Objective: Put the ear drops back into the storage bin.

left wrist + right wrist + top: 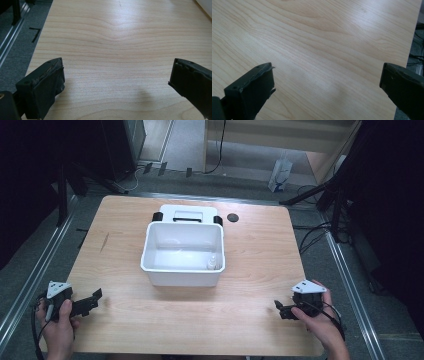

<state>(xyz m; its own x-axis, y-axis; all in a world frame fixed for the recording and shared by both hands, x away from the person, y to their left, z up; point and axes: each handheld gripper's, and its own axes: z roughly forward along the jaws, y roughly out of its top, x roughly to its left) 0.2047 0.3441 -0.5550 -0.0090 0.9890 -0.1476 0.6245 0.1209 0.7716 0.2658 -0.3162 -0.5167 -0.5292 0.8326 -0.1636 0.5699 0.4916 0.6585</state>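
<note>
A white plastic bin (183,270) stands in the middle of the wooden table (250,270), with a small clear bottle (213,263) upright in its front right corner. Behind the bin lies its white lid (188,213) with black clips. My left gripper (92,301) rests near the table's front left corner, held in a hand, open, with bare wood between its jaws in the left gripper view (116,82). My right gripper (281,310) sits near the front right corner, also open over bare wood (327,85).
A small black disc (232,217) lies on the table behind the bin to the right. Metal rails (35,275) run along both sides of the table. Dark stands and cables (320,195) crowd the floor at the back right.
</note>
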